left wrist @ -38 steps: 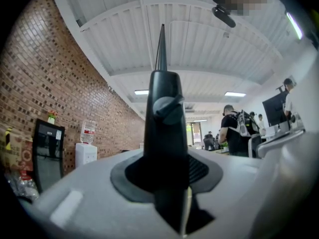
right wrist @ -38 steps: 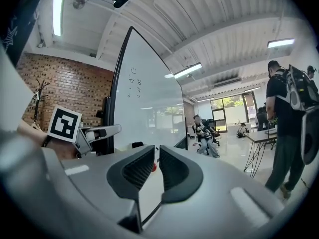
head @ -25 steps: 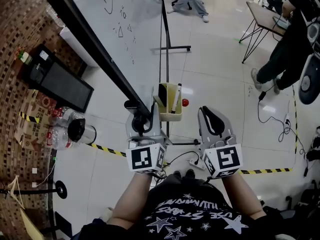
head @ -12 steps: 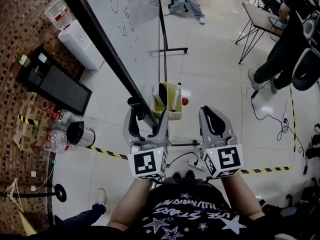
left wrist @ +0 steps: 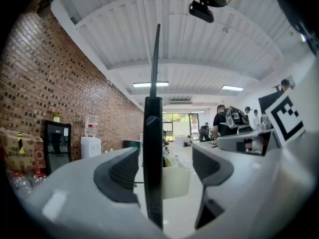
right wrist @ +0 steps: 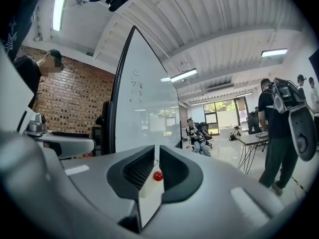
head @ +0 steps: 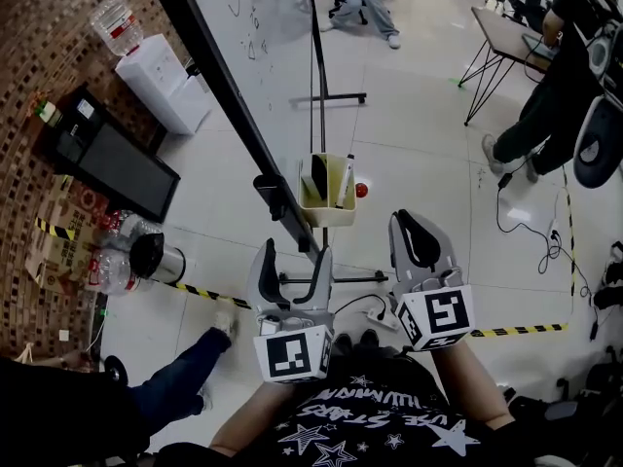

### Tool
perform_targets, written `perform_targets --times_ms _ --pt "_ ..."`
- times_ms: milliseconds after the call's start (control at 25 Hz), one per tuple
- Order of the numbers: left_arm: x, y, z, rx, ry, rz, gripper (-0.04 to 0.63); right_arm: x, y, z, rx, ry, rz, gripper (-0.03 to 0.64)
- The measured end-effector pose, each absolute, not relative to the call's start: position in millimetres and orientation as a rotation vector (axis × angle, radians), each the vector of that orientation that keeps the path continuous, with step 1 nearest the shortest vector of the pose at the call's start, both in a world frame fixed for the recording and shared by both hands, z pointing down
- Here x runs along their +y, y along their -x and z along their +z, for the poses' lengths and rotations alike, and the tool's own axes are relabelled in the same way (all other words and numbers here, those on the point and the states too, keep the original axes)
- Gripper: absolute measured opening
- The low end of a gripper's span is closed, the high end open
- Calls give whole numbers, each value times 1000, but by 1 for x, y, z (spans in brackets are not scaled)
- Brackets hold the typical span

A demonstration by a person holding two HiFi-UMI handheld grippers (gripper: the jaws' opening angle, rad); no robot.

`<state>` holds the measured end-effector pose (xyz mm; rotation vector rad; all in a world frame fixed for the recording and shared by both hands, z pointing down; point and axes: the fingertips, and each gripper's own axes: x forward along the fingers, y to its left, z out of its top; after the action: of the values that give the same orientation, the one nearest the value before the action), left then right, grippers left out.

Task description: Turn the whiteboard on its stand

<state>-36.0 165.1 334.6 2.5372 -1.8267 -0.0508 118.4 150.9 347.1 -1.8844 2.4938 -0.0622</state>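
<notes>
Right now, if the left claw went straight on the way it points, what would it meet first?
Most likely the whiteboard's black edge frame. It stands upright between the left claw's open jaws, which have just been opening, so going straight on would run the claw further along it.

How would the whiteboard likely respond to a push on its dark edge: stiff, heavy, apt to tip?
Probably stiff: the whiteboard has a dead-straight dark frame. Possibly wobbly, since the large panel rides on a thin stand with a narrow floor foot. Its smooth frame might be slippery to push.
</notes>
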Motion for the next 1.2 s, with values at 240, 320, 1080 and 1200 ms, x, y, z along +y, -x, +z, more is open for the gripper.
perform_targets --times_ms 240,320,1080,1200 --pt "177 32 338 -1823 -2560 -55 133 167 -116 343 2461 1895 -29 12" --pt "179 32 337 -1821 -2562 -61 99 172 -113 340 2462 1886 -11 9" --pt "181 29 349 -1776 -2581 -28 3 197 -90 344 2518 1858 67 9" --pt "181 25 354 -1757 -2593 -13 3 198 -87 348 2550 1849 43 9"
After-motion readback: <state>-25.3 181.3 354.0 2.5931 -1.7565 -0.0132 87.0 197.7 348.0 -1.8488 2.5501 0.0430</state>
